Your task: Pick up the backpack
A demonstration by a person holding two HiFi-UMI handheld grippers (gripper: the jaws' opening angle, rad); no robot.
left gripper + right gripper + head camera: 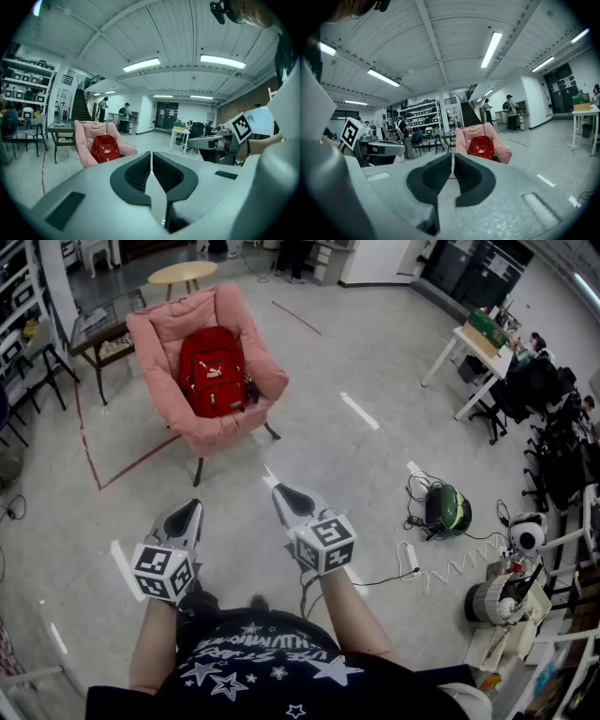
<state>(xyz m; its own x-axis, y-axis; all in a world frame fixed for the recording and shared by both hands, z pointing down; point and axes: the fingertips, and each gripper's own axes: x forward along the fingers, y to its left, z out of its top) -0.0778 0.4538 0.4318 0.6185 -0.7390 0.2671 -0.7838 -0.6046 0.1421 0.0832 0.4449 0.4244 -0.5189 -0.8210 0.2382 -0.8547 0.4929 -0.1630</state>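
The left gripper (151, 165) has its jaws pressed together with only a thin seam between the ribbed pads, and nothing is caught in them. The right gripper (452, 168) is the same: jaws closed on each other, empty. The person holds both out in front of the body, side by side and apart, tips tilted slightly toward the floor (375, 362).

The red backpack (213, 371) is well ahead of both grippers and touches neither. It sits upright in the seat of a pink armchair (155, 338), leaning against the backrest with its front pocket facing the grippers. From the left gripper it lies ahead and a little to the left of the jaw line; from the right gripper it lies ahead and slightly to the right. A stretch of bare floor separates the jaw tips from the armchair's legs.

Beyond the armchair stands a round table (183, 274), and to the armchair's left, further left than the left gripper, a dark side table (101, 326). A red tape line (92, 457) runs on the floor ahead and left of the left gripper. Far to the right of the right gripper is a white desk (480, 352), and near that gripper's right side a cable (412, 563) trails across the floor.
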